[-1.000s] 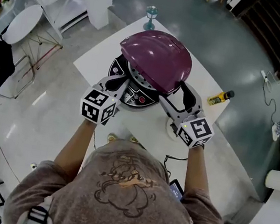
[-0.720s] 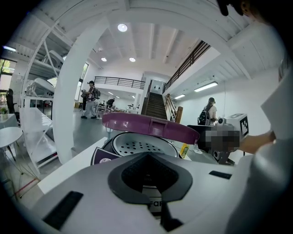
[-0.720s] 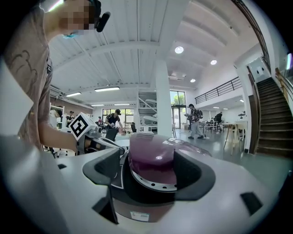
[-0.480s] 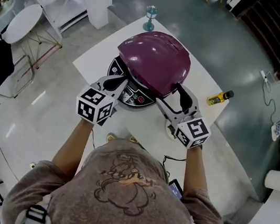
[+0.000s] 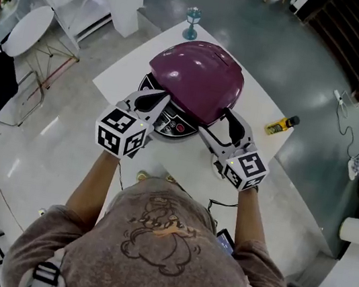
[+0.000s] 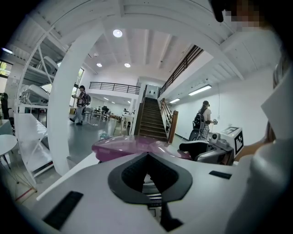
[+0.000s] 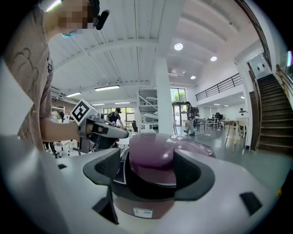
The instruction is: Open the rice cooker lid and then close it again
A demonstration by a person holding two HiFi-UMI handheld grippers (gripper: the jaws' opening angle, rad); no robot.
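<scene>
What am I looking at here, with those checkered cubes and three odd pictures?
No robot here: a person holds a gripping tool in each hand; the patterned cubes belong to them. The top-down picture comes from a camera on the person's head; the other two from cameras riding on each tool. On the white table stands a rice cooker whose purple lid looks partly raised, plus a small glass at the far corner and a yellow bottle on the right. The left tool, jaws together, is at the lid's front edge; the right tool, jaws apart, sits by the cooker's side. Neither clearly grips anything.
</scene>
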